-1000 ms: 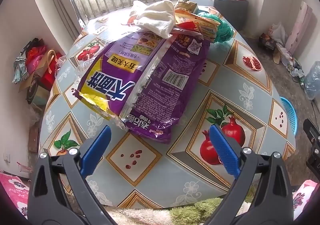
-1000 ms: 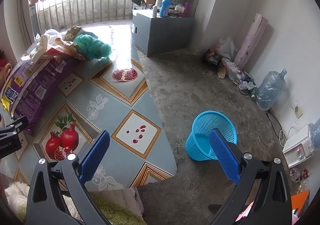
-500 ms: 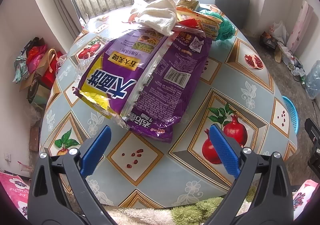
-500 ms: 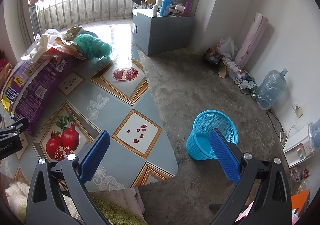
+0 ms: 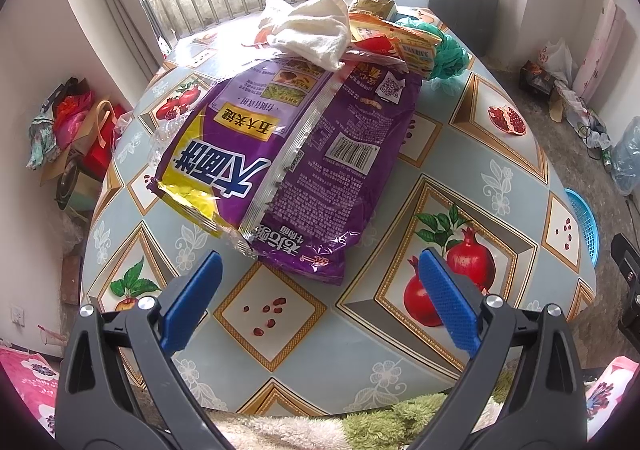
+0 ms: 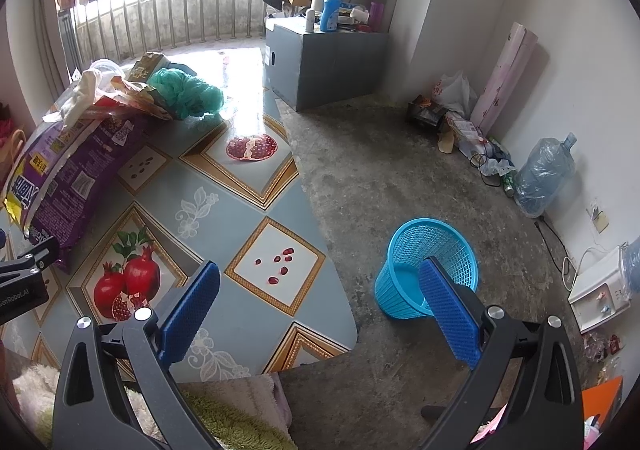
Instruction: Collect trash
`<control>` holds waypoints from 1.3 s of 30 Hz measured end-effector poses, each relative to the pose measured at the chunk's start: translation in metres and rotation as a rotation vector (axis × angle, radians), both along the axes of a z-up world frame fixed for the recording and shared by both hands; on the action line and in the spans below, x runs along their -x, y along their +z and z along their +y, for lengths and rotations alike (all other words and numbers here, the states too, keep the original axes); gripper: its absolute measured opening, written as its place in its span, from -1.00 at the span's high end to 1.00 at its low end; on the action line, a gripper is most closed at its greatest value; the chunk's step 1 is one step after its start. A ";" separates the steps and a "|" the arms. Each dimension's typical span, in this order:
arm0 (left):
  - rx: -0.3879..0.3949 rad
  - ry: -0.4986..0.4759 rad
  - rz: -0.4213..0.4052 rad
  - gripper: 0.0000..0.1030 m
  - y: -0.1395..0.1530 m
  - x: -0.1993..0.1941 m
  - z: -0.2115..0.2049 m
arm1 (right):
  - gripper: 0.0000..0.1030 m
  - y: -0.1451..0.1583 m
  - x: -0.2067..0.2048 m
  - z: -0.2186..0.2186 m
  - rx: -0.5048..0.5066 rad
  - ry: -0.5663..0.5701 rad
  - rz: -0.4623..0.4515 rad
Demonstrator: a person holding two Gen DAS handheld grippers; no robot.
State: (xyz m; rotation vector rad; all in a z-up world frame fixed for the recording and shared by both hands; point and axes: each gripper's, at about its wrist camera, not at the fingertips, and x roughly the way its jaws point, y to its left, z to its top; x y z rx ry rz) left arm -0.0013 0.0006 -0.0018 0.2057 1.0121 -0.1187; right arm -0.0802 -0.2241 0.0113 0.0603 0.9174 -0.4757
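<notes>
A large purple snack bag point(image 5: 288, 153) lies on the pomegranate-patterned table point(image 5: 472, 177). A white cloth point(image 5: 312, 27), an orange wrapper point(image 5: 404, 37) and a green mesh ball point(image 5: 448, 53) are piled at its far end. My left gripper point(image 5: 318, 304) hovers open just short of the bag's near edge, nothing between its blue pads. In the right wrist view the bag point(image 6: 68, 165) is at the left and a blue mesh bin point(image 6: 428, 266) stands on the floor beside the table. My right gripper point(image 6: 320, 310) is open over the table's corner.
A grey cabinet point(image 6: 320, 65) with bottles on top stands past the table. Bags and a rolled sheet point(image 6: 504, 77) lean by the right wall, with a water jug point(image 6: 544, 173) and a white appliance point(image 6: 600, 290). Bags point(image 5: 68, 137) sit on the floor left of the table.
Both grippers have shifted slightly; the bag sits a little closer in the left wrist view. Both stay open and nothing has been taken hold of.
</notes>
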 end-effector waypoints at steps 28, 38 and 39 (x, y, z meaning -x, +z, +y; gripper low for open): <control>-0.009 -0.001 0.003 -0.83 -0.005 0.002 0.004 | -0.88 0.002 -0.002 -0.002 -0.027 -0.018 -0.013; 0.007 0.013 -0.011 -0.83 0.001 -0.001 0.008 | -0.88 0.003 -0.005 -0.003 -0.043 -0.020 -0.035; 0.013 0.019 -0.018 -0.83 0.002 -0.002 0.011 | -0.88 0.004 -0.006 -0.003 -0.048 -0.020 -0.042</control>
